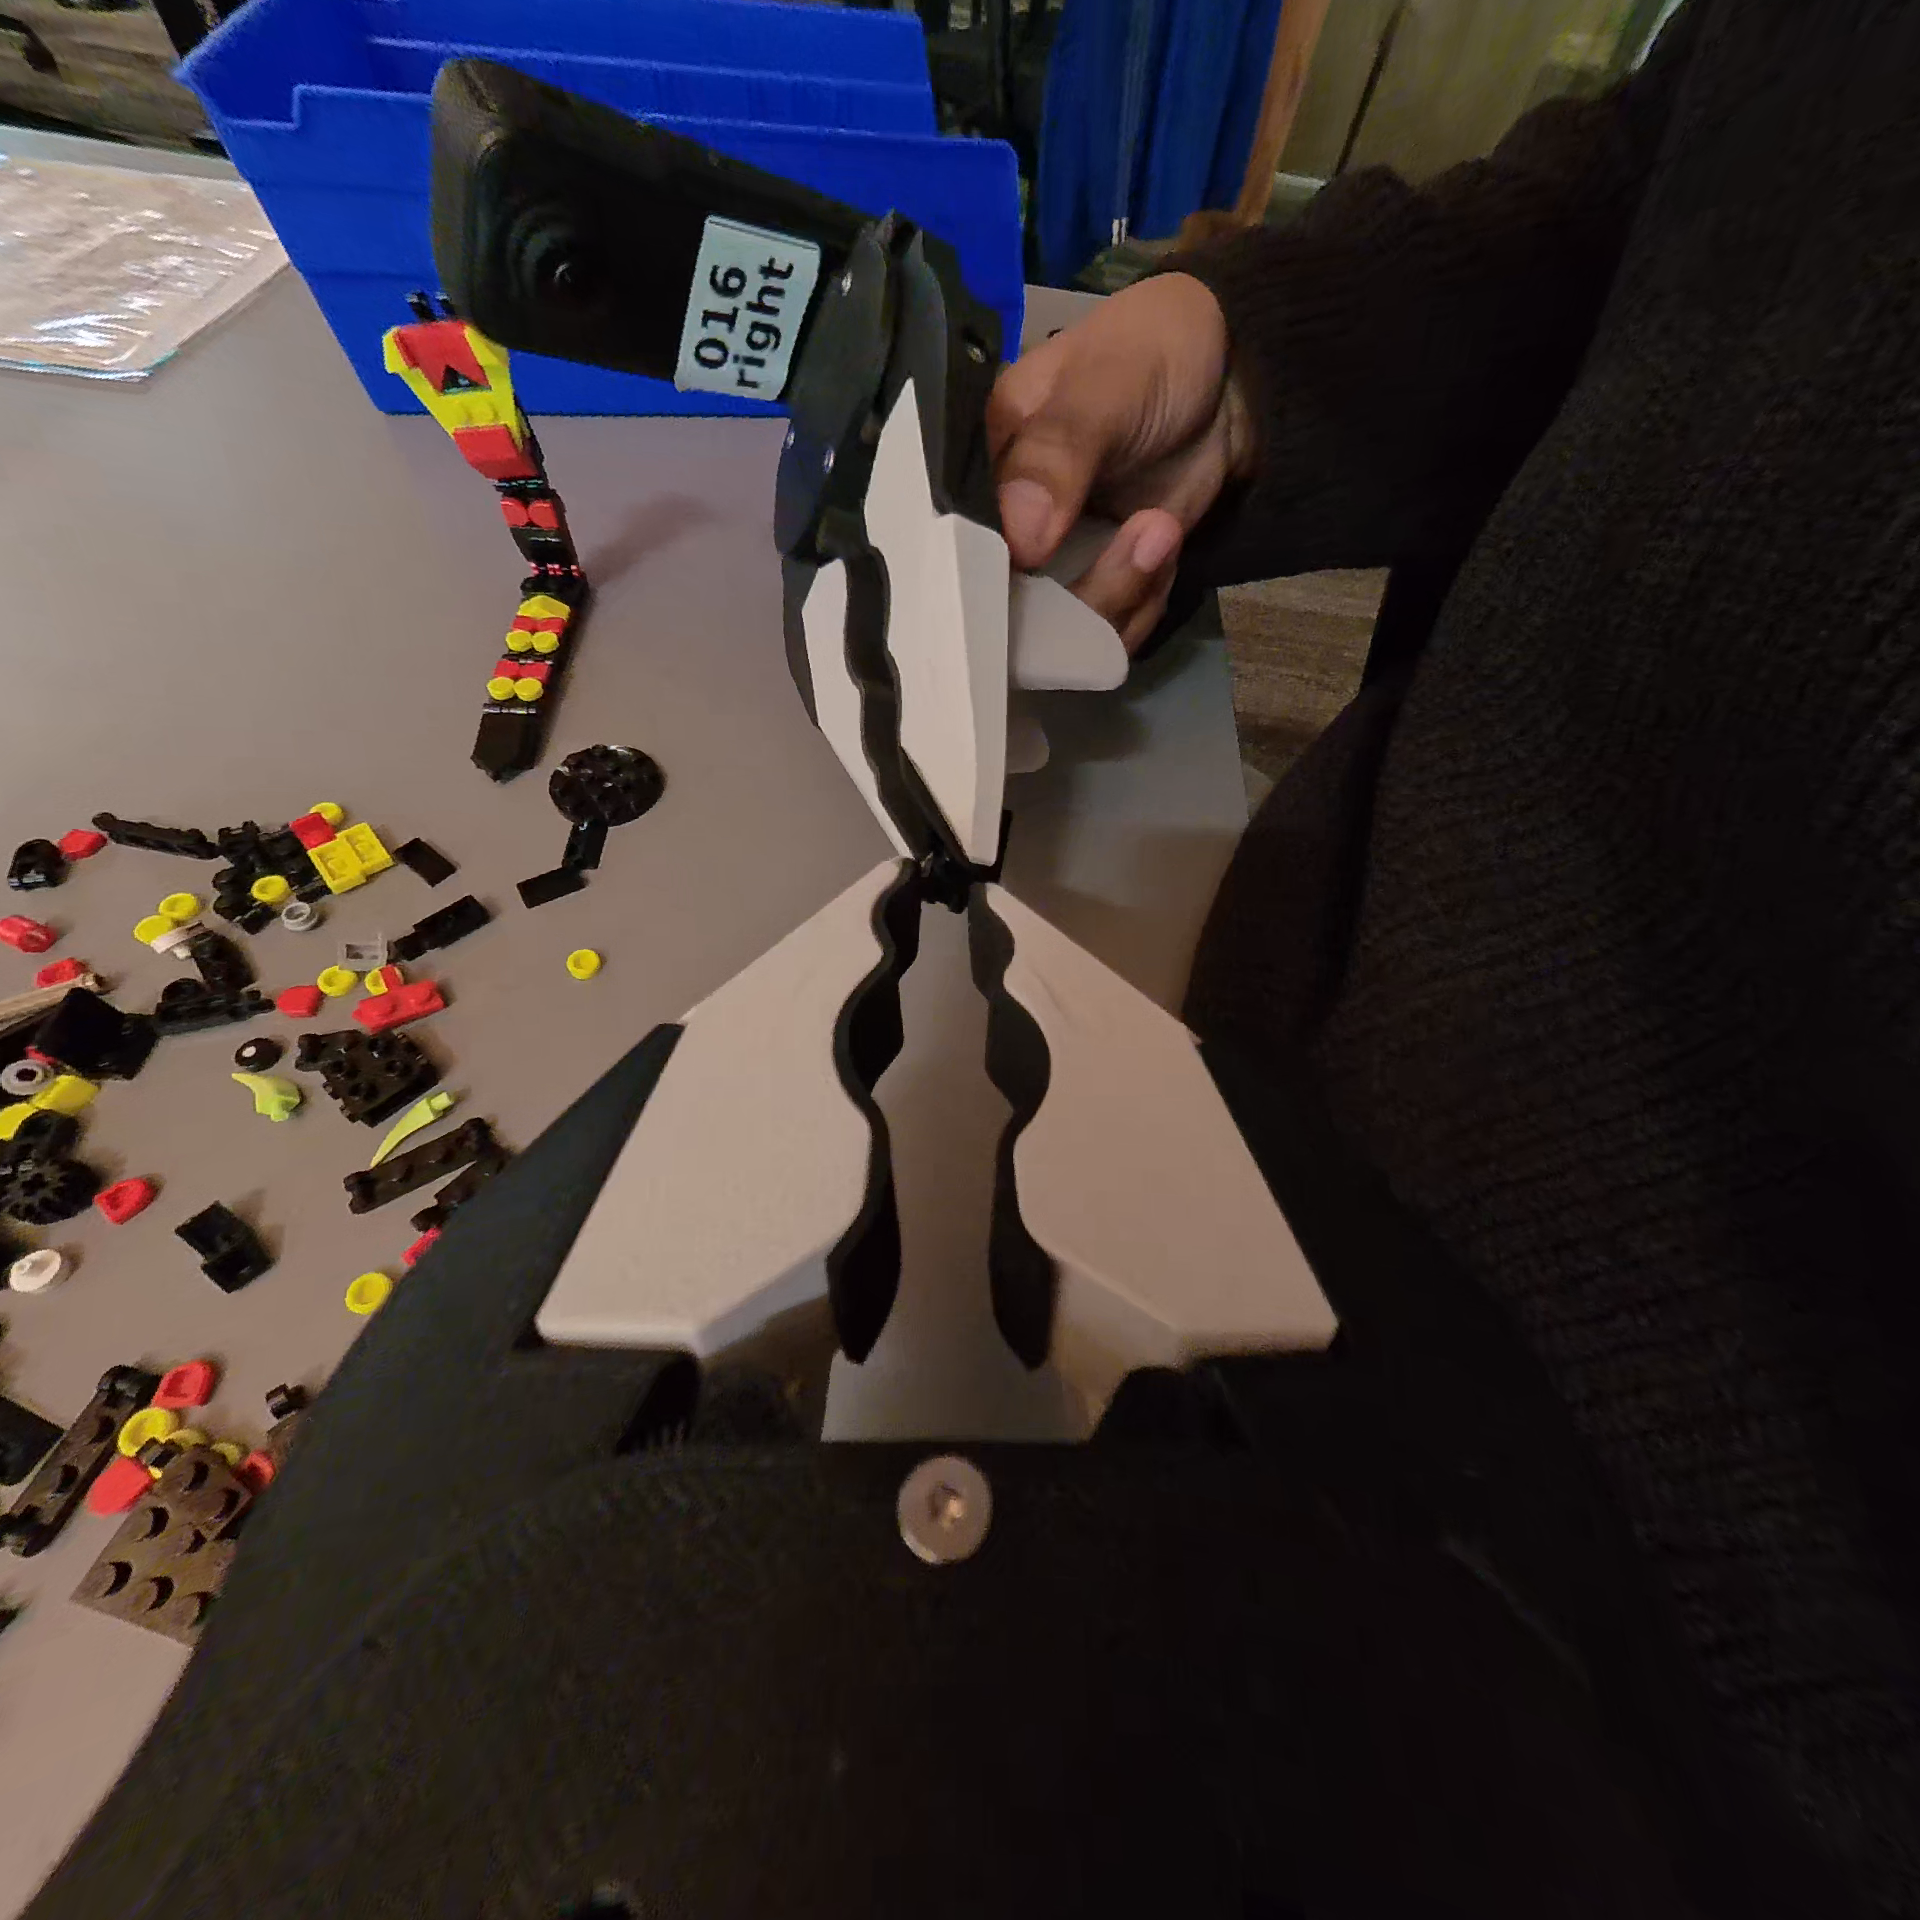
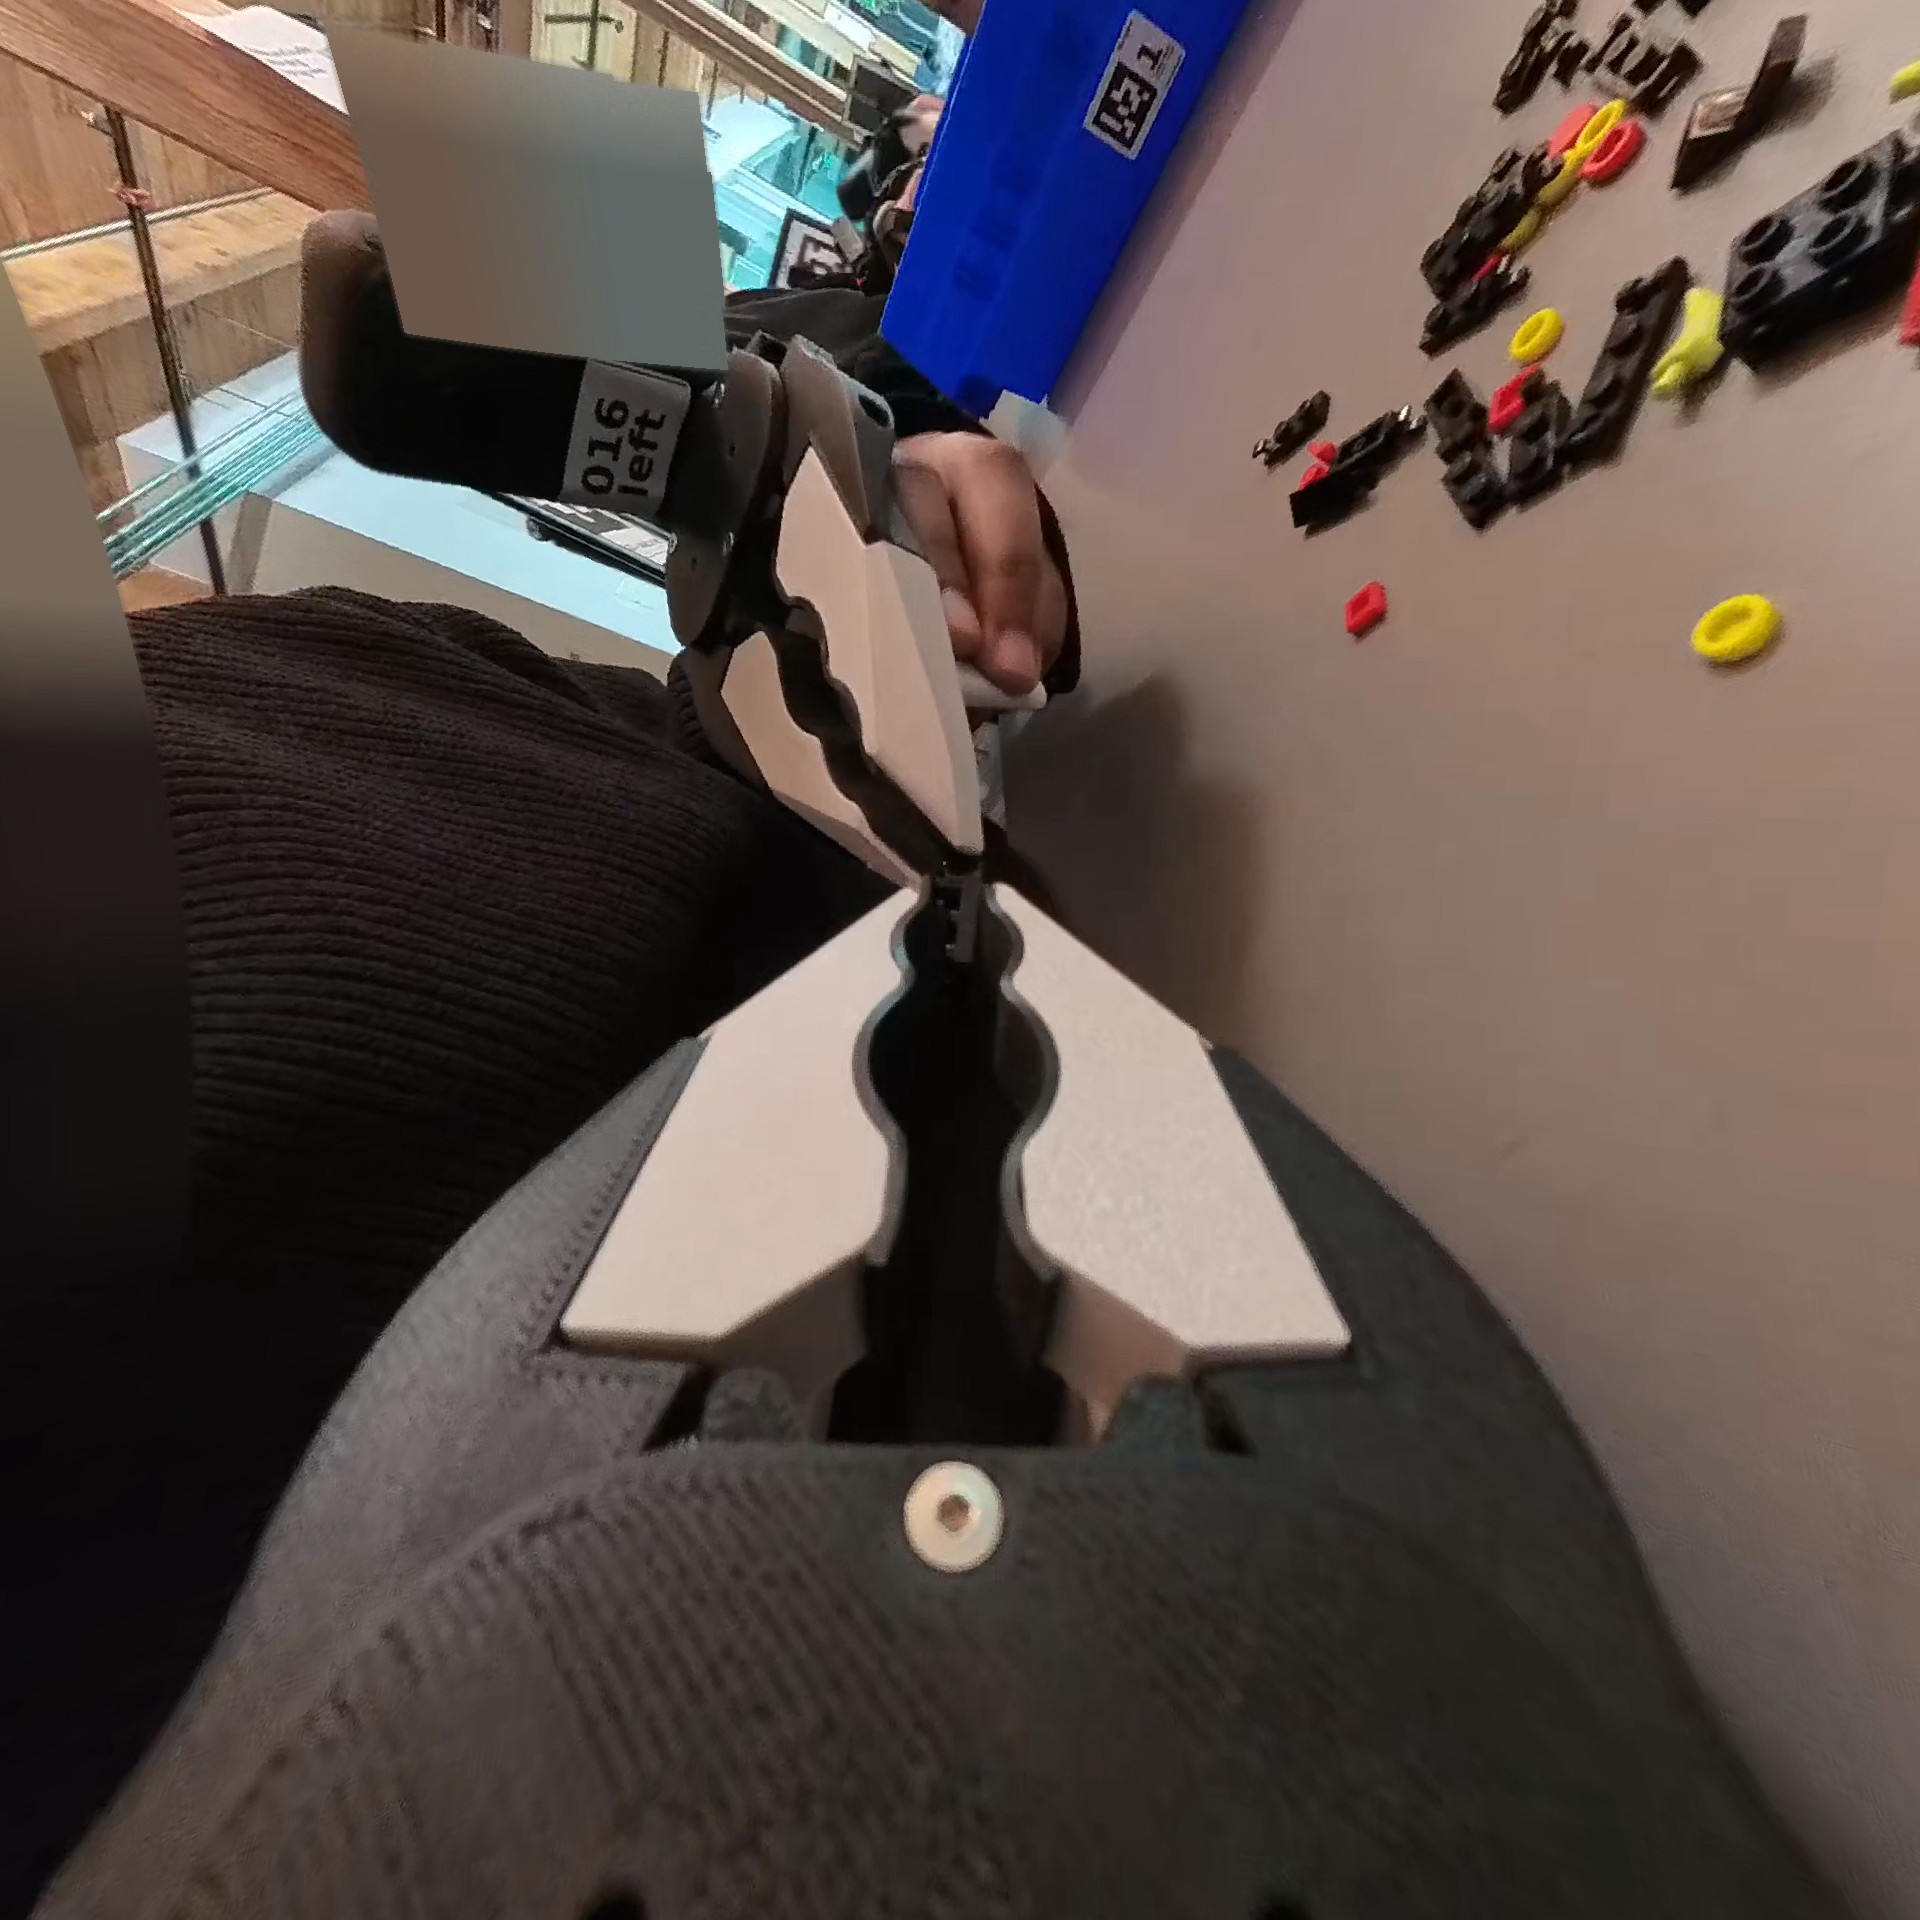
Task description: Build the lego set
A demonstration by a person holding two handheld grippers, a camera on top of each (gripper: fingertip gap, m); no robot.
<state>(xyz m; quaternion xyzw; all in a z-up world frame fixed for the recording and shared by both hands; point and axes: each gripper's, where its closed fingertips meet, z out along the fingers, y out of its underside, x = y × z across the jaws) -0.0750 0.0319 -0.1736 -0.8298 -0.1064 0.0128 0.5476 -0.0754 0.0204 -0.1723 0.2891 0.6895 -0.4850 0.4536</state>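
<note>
Landmark: the blue bin (image 1: 644, 187) at the far side of the grey table (image 1: 260, 623); I place everything else against it.
My left gripper (image 1: 940, 883): held up in the air on the near side of the bin, towards my body; its fingertips are pinched onto a small black lego piece (image 1: 948, 881).
My right gripper (image 2: 961, 914): tip to tip with the left one, fingers closed on the same black bit, which from its own camera looks like a short toothed strip (image 2: 958, 920).
Task's thing: that little piece sits between my two sets of tips, off the table. The part-built red, yellow and black model (image 1: 509, 540) lies just in front of the bin, and the loose bricks (image 1: 260, 1039) are scattered farther from the bin, to the model's near left.
Risk, slipping: I judge the hold shallow, only at the very tips, so a twist or uneven squeeze could flick the piece out and onto my lap or the floor.
Risk, misjoin: if these are two parts being pressed together, I cannot tell whether they line up; a skewed push would leave them half seated.
Writing: each gripper carries a pale printed sticker near its camera, and the bin bears a white coded tag (image 2: 1132, 88); I leave their text unread. No brand mark shows.
</note>
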